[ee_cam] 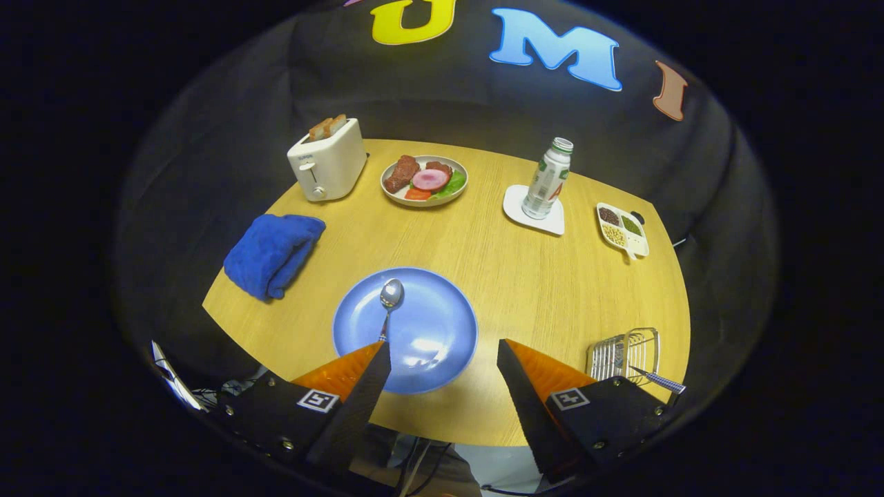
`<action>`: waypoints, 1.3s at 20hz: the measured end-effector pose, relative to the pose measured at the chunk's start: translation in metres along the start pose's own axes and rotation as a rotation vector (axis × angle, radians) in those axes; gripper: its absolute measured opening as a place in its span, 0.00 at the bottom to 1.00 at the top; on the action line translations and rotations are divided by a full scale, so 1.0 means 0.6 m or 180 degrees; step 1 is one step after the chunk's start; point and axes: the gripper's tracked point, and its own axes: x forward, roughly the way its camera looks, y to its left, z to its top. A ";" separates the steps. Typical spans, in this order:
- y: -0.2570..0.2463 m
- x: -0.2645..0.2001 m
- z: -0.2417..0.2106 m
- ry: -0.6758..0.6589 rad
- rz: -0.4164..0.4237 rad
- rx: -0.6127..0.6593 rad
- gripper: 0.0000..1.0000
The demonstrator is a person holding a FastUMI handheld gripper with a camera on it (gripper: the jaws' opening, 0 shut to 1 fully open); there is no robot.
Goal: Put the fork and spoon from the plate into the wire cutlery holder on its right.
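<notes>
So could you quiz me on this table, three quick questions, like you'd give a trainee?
1. True or false: the spoon lies on the blue plate.
2. What stands on the white coaster? A) the toaster B) the bottle C) the wire holder
3. Fill in: a utensil handle pokes out of the ____.

Key
1. True; its bowl points away from the open gripper, and its handle runs toward one finger.
2. B, the bottle. The toaster sits beyond the blue cloth, next to the plate of food.
3. Wire holder, to the right of the blue plate. I cannot tell whether that utensil is the fork.
</notes>
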 end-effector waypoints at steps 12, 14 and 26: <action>0.089 0.078 -0.037 0.0304 0.0124 -0.0090 0.95; 0.091 0.102 -0.055 0.0388 0.0100 -0.0040 0.95; 0.092 0.186 -0.149 0.1176 0.0124 -0.0102 0.76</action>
